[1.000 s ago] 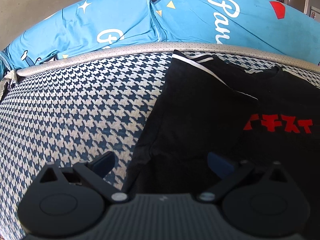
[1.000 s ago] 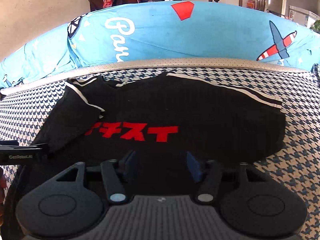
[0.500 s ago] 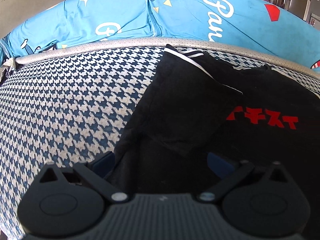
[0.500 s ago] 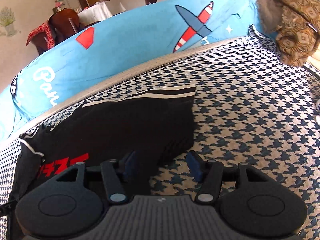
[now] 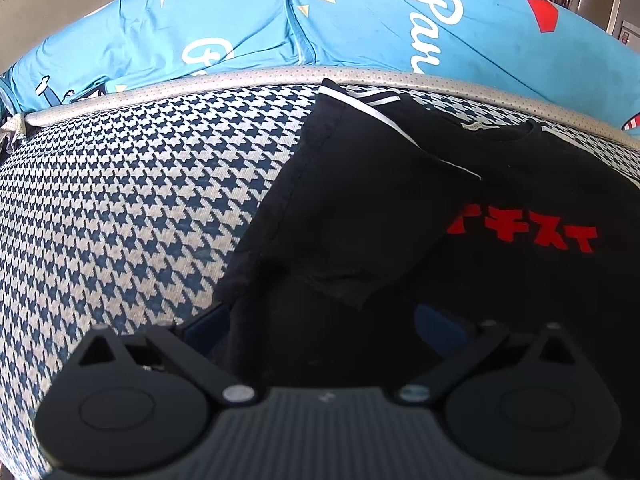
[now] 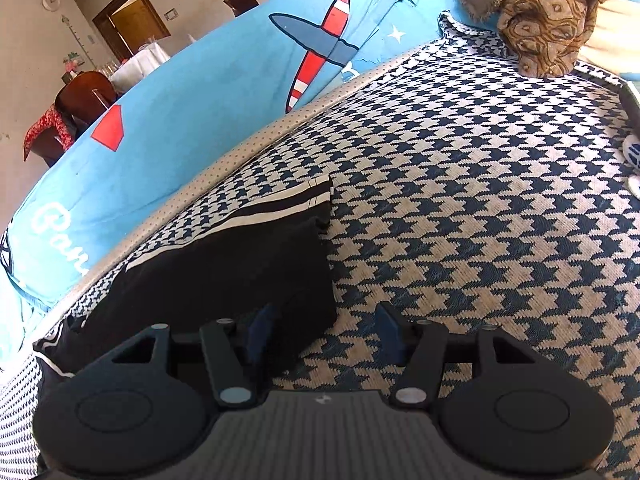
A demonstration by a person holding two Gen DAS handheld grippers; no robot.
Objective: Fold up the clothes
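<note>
Down at the left claw [image 5: 322,322], the blue pads stand wide apart with nothing pinched; dark cloth of the black shirt [image 5: 400,208] lies under and between them, the left pad at the shirt's edge. Its sleeve [image 5: 360,200], trimmed with white stripes, is folded inward across the body, its tip near the red lettering [image 5: 524,234]. The shirt lies on a houndstooth cushion [image 5: 120,200], with a blue cover [image 5: 248,28] behind the cushion's grey piping.

The right claw [image 6: 324,332] is also parted and grips nothing. Its left pad sits over the other sleeve [image 6: 240,264], its right pad over bare houndstooth. That sleeve lies flat, its striped cuff pointing toward the piping. Farther right on the cushion rests a brown patterned cloth [image 6: 548,28].
</note>
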